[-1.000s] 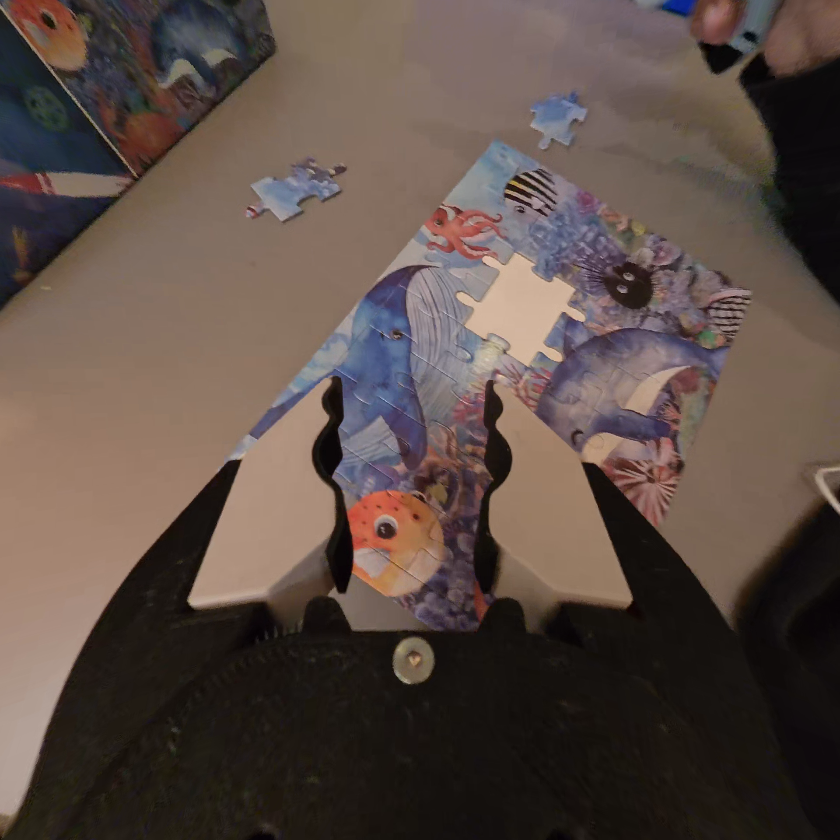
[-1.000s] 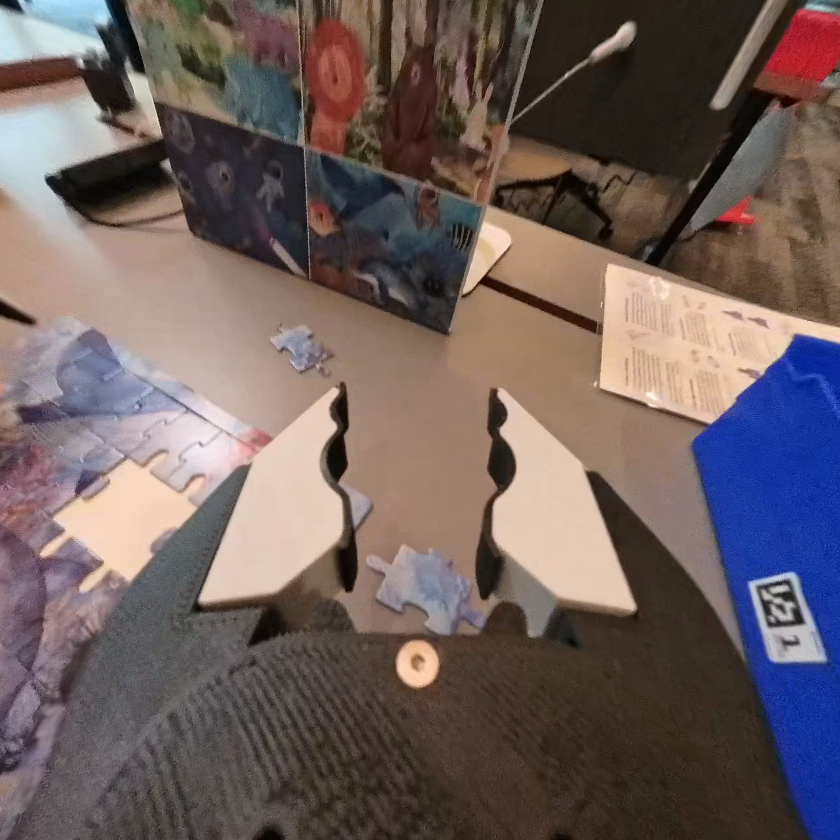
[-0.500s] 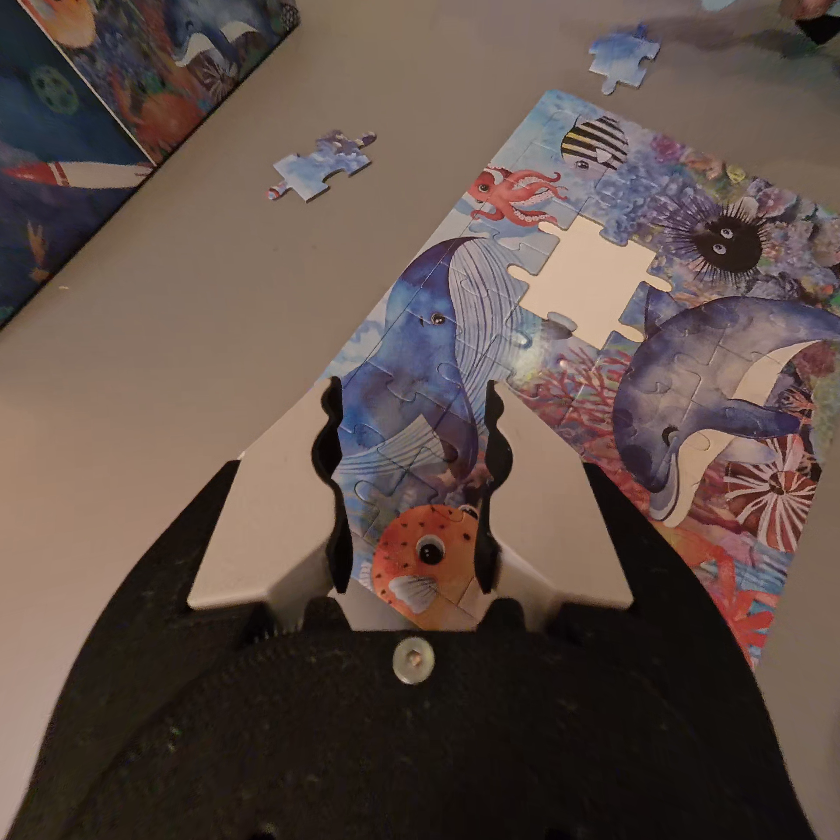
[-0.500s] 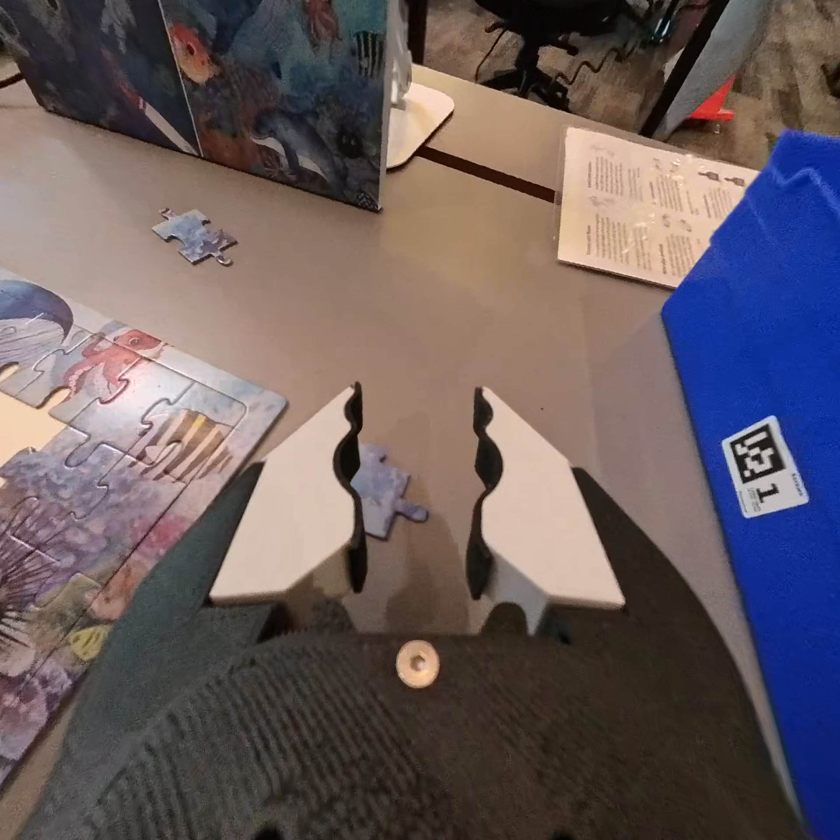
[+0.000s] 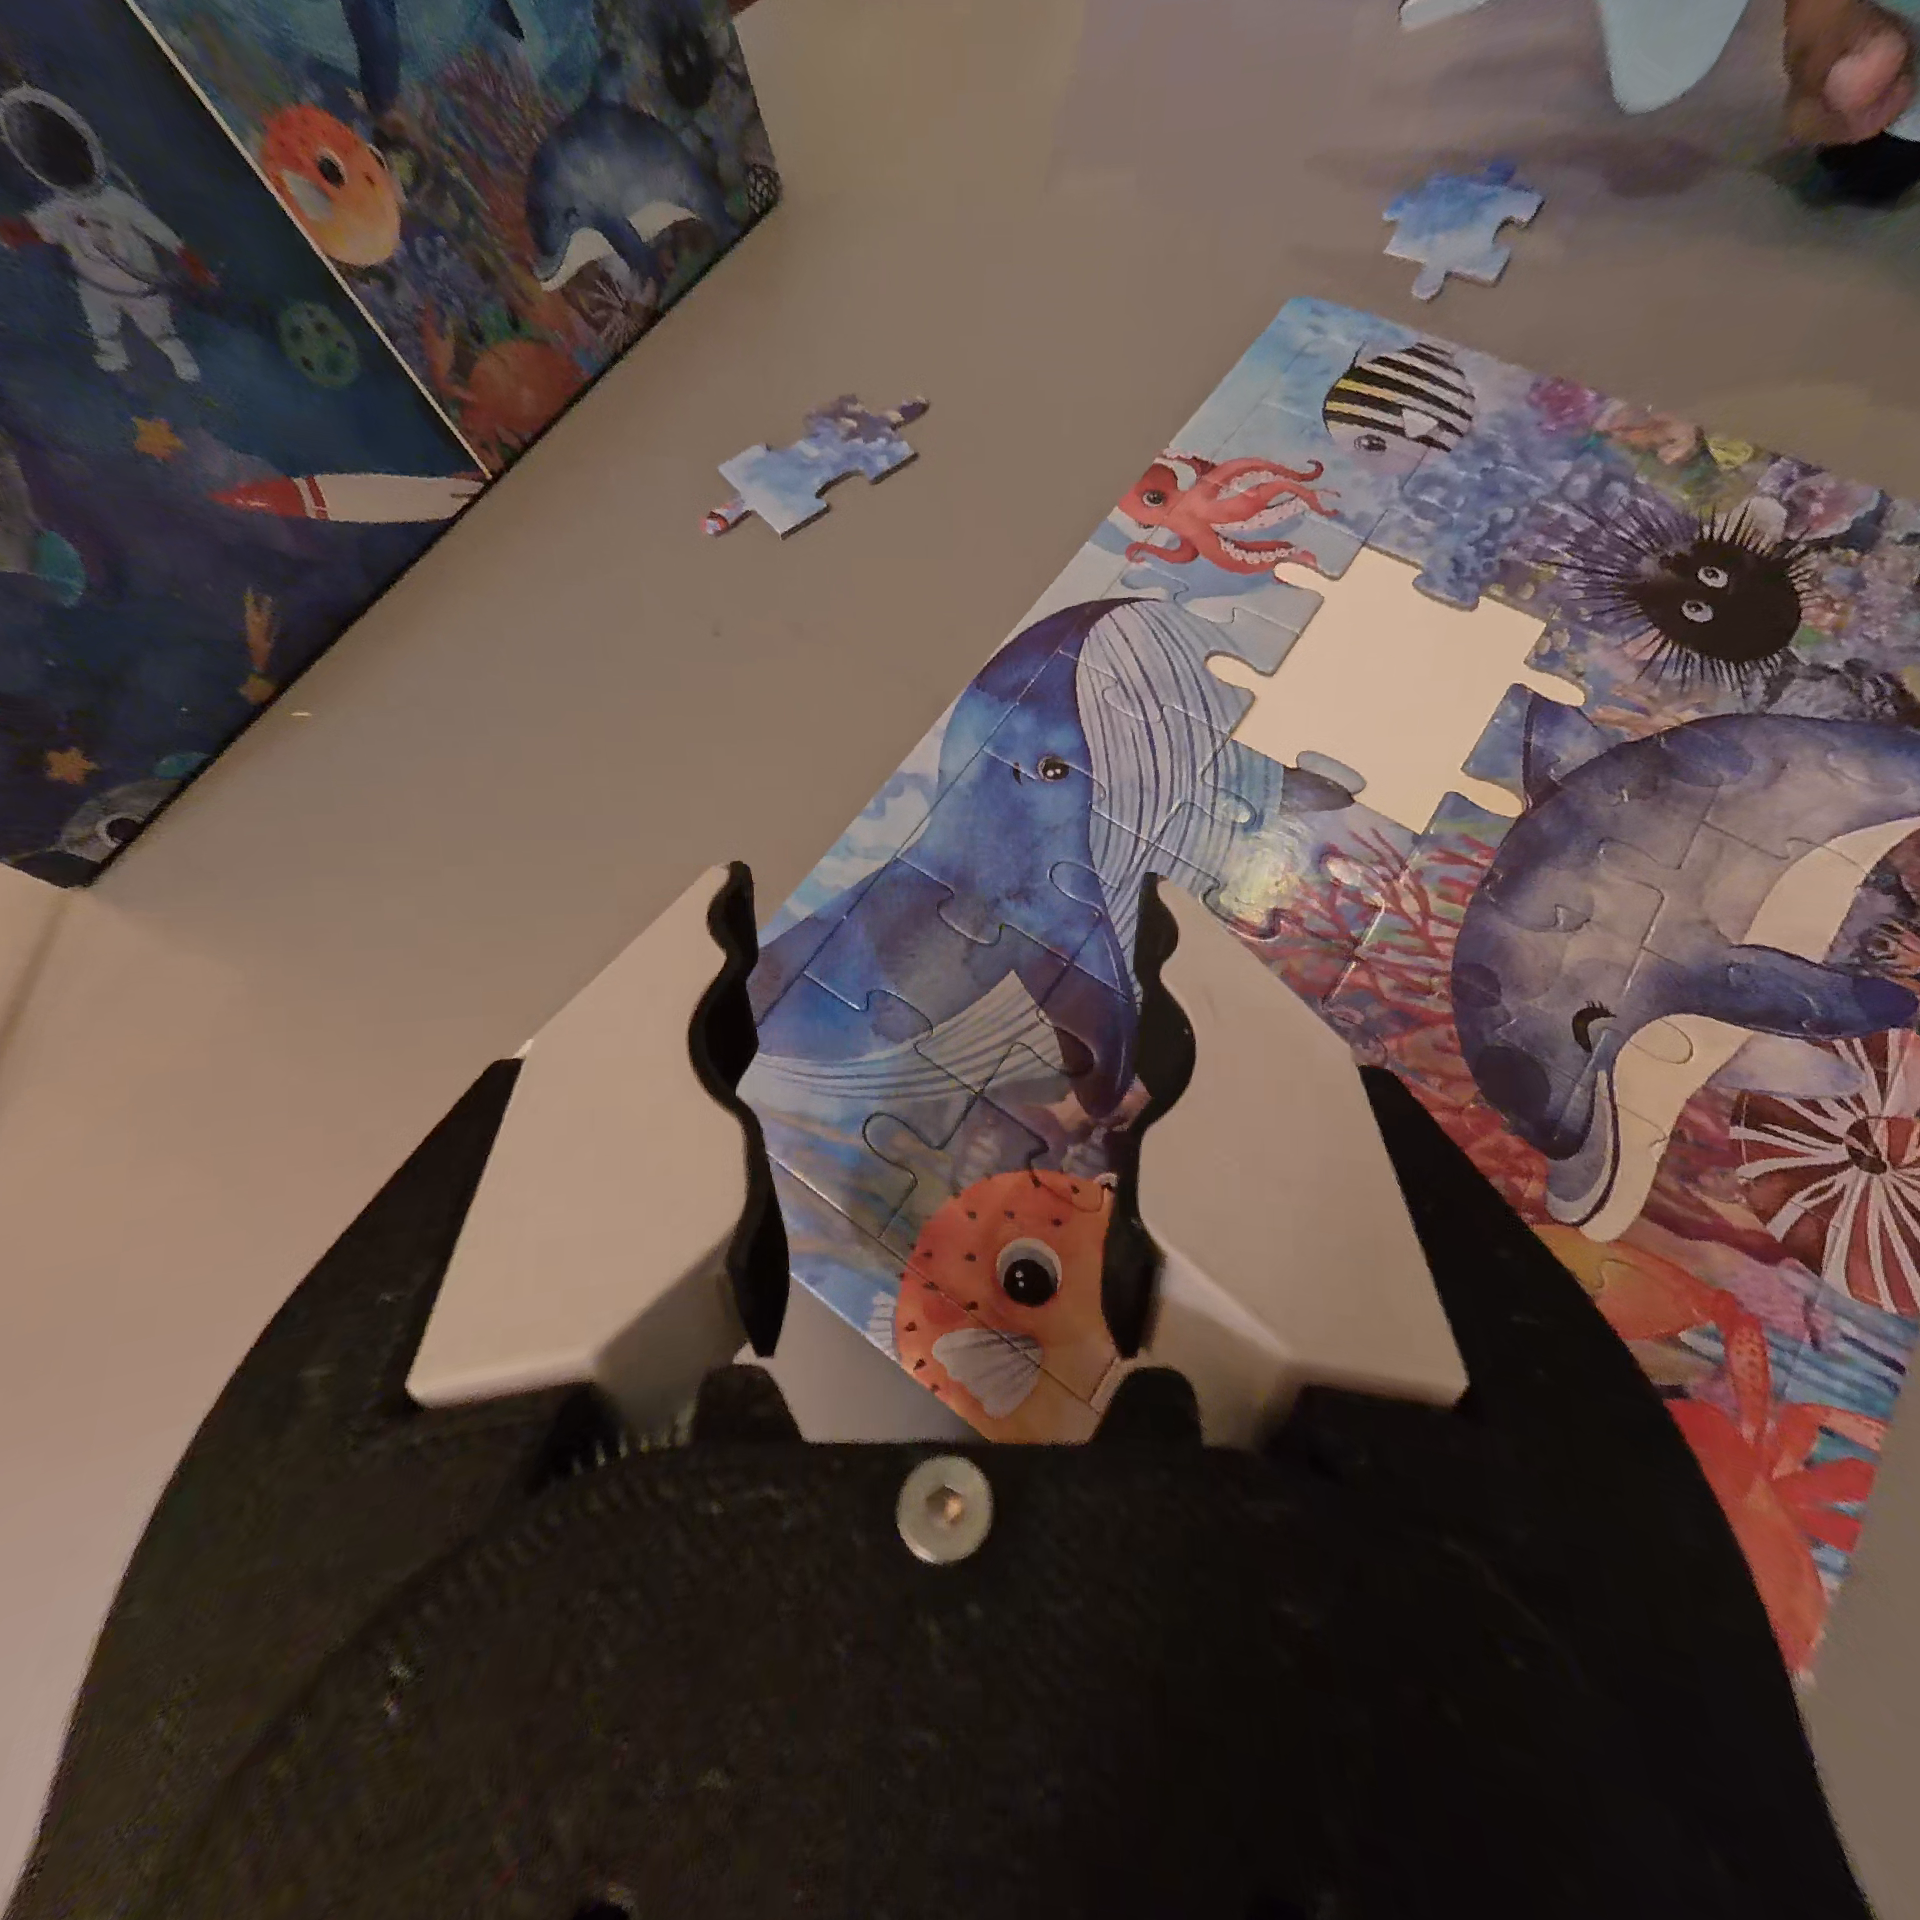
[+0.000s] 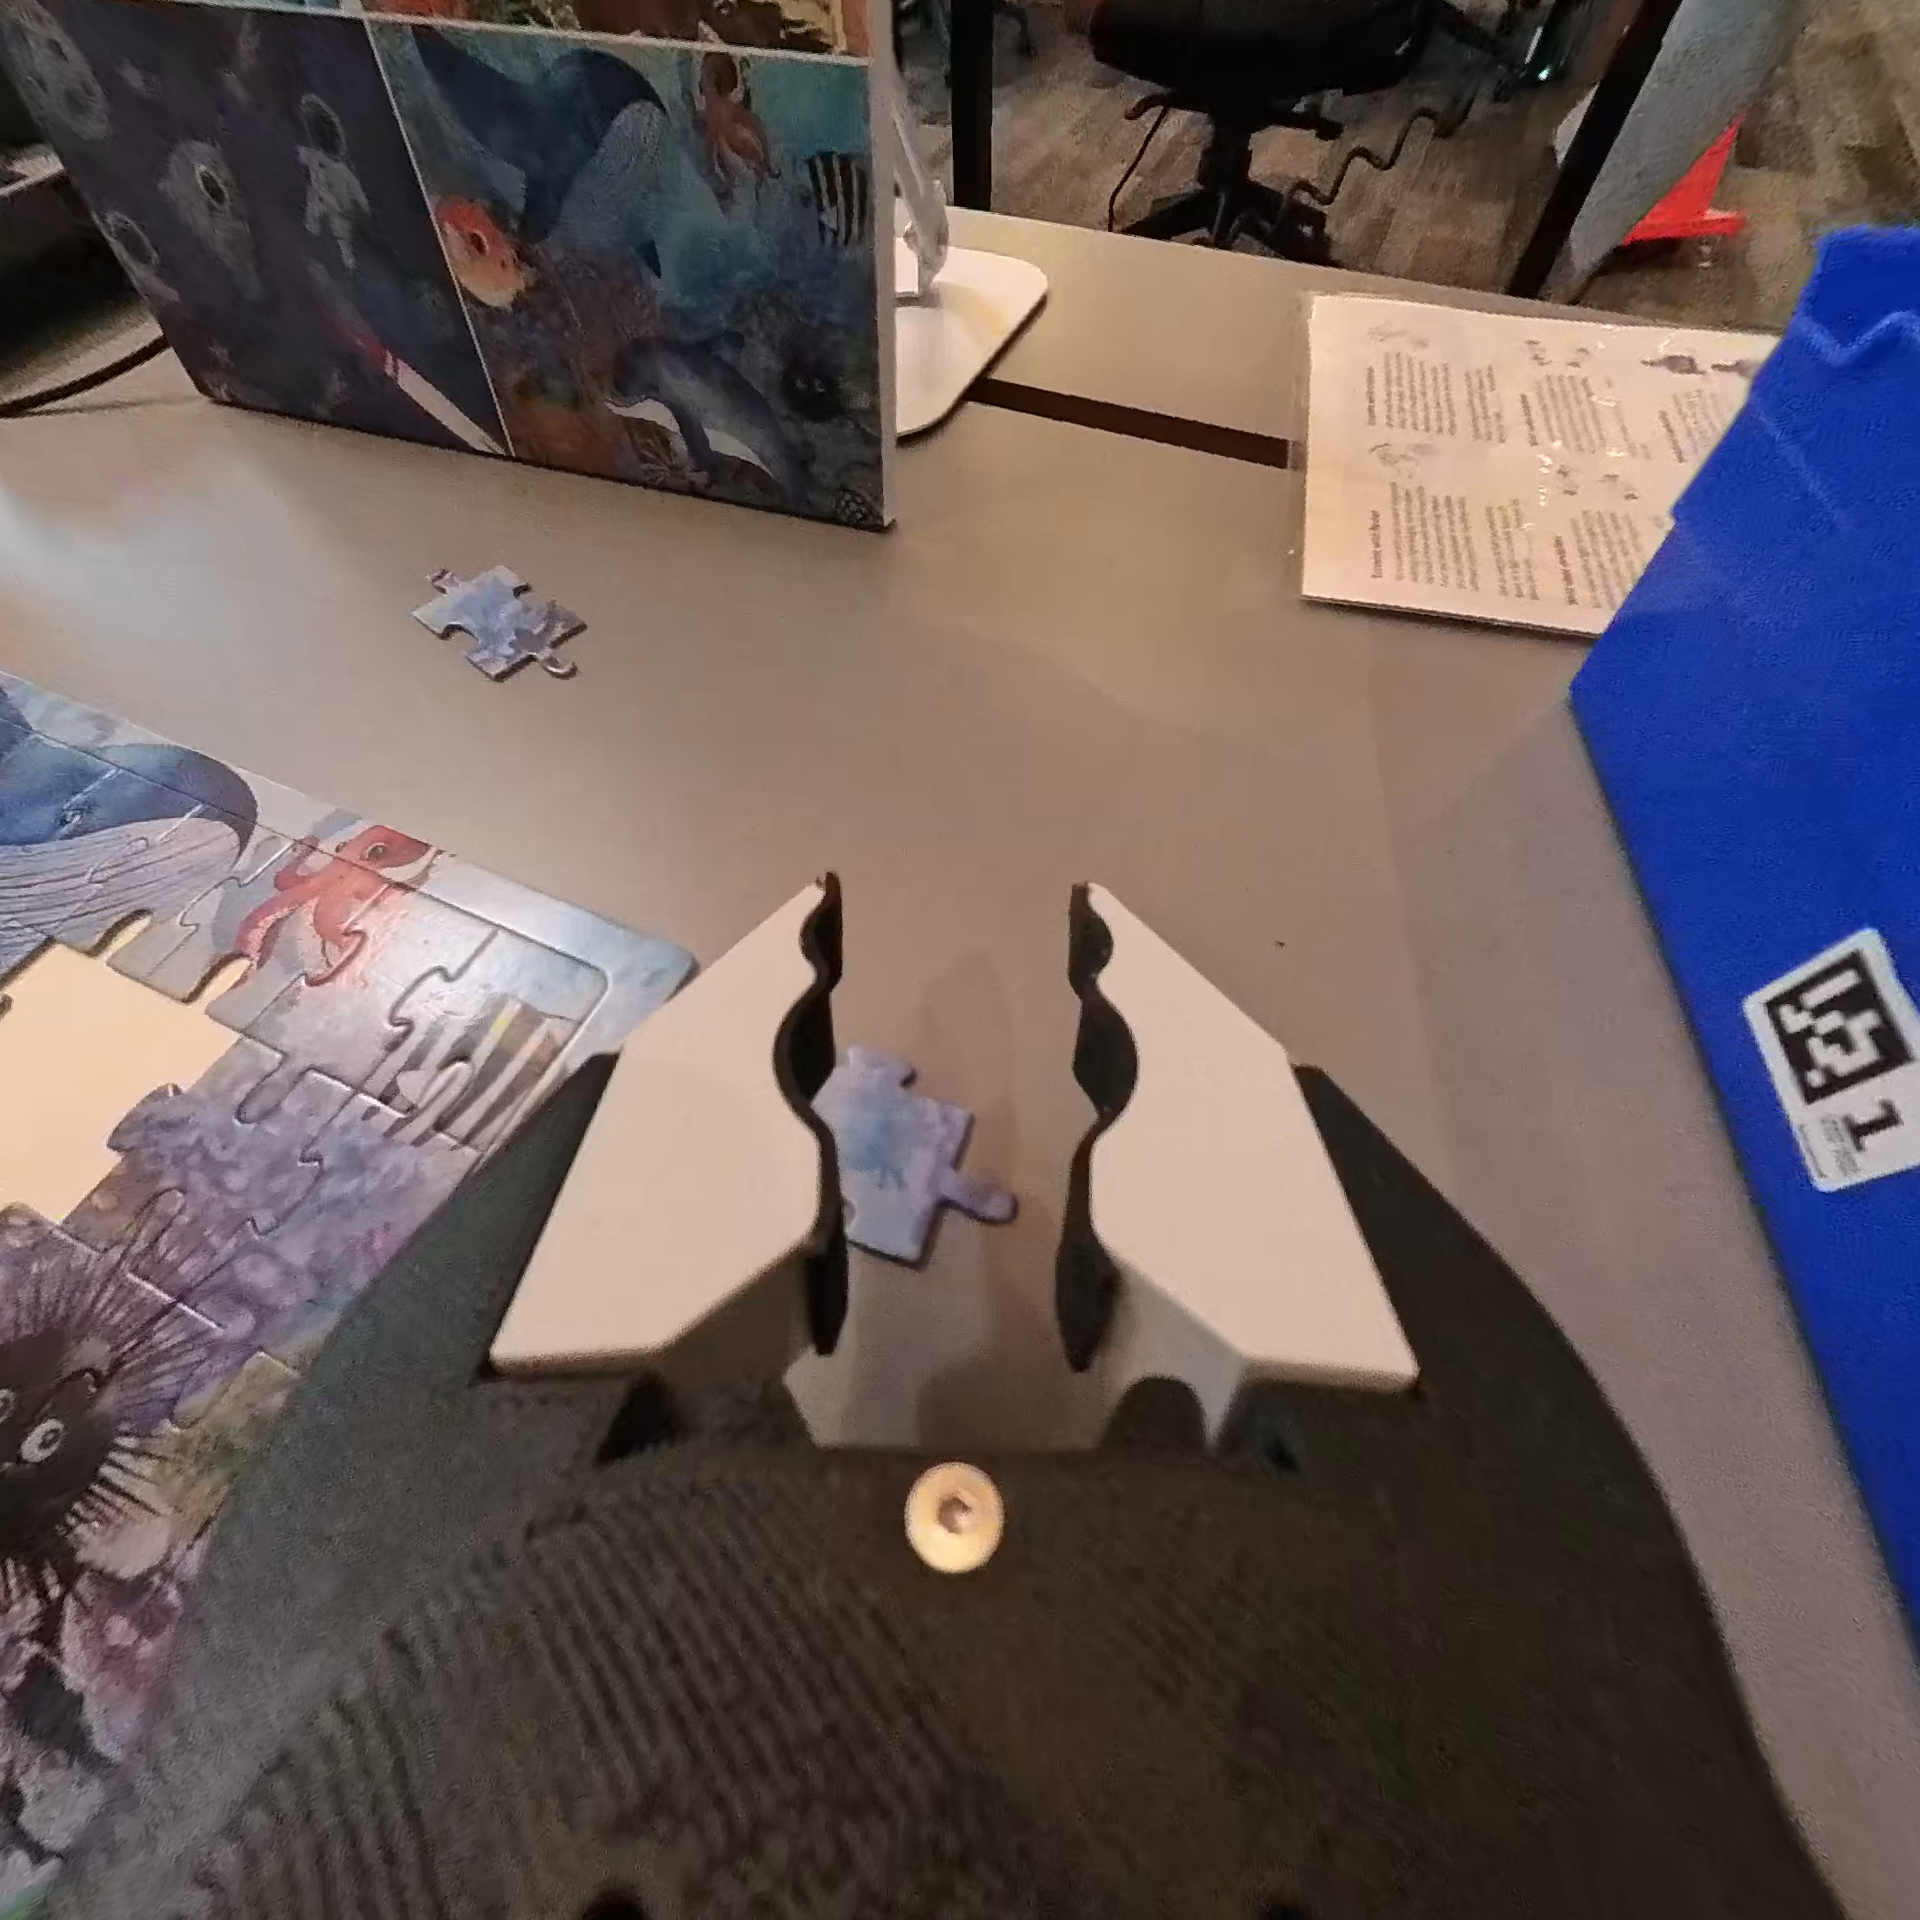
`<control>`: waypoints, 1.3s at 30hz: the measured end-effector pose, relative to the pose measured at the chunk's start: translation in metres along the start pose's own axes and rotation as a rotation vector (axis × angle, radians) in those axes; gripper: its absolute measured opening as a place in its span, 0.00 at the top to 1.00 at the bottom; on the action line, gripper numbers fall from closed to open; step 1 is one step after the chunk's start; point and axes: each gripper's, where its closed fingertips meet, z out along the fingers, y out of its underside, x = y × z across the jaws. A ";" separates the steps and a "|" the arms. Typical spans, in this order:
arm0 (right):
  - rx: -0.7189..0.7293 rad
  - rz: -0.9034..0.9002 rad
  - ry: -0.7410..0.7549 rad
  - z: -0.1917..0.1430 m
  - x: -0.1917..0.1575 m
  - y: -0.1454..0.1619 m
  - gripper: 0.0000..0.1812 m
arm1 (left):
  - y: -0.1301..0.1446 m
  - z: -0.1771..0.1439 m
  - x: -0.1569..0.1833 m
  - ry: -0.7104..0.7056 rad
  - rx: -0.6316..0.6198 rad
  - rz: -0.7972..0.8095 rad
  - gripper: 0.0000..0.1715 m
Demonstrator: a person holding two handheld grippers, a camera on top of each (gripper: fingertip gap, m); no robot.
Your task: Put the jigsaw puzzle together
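The sea-animal jigsaw puzzle (image 5: 1507, 935) lies flat on the grey table with a bare gap (image 5: 1382, 707) near its middle; it also shows at the left of the right wrist view (image 6: 343, 997). My left gripper (image 5: 940, 894) is open and empty, hovering over the puzzle's whale corner. One loose blue piece (image 5: 821, 462) lies left of the puzzle, another (image 5: 1460, 223) beyond its far corner. My right gripper (image 6: 954, 899) is open, low over that second piece (image 6: 899, 1153), which lies between the fingers next to the left one. The other loose piece (image 6: 504, 621) lies farther off.
The picture-covered puzzle box (image 5: 312, 312) stands at the far left, also in the right wrist view (image 6: 540, 260). A blue bin (image 6: 1787, 779) with a tag stands at right. A printed sheet (image 6: 1486, 457) and a white stand base (image 6: 966, 301) lie beyond. A hand (image 5: 1849, 73) shows top right.
The left gripper has shifted left and nearer over the puzzle's whale corner. The right gripper has swung down toward the table, narrowed somewhat, and now straddles the loose blue piece.
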 end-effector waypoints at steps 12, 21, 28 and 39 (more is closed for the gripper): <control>0.062 -0.060 -0.074 -0.002 -0.038 -0.021 0.78 | -0.012 0.002 0.005 -0.021 0.059 0.041 0.62; 0.073 -0.187 -0.070 -0.007 -0.053 -0.024 0.78 | -0.047 0.045 -0.004 -0.148 0.003 0.018 0.54; 0.089 -0.153 -0.071 -0.012 -0.045 -0.024 0.78 | -0.049 0.095 -0.025 -0.205 -0.131 -0.031 0.52; 0.065 -0.153 -0.033 -0.014 -0.030 -0.018 0.79 | -0.061 0.133 -0.049 -0.185 -0.187 -0.178 0.53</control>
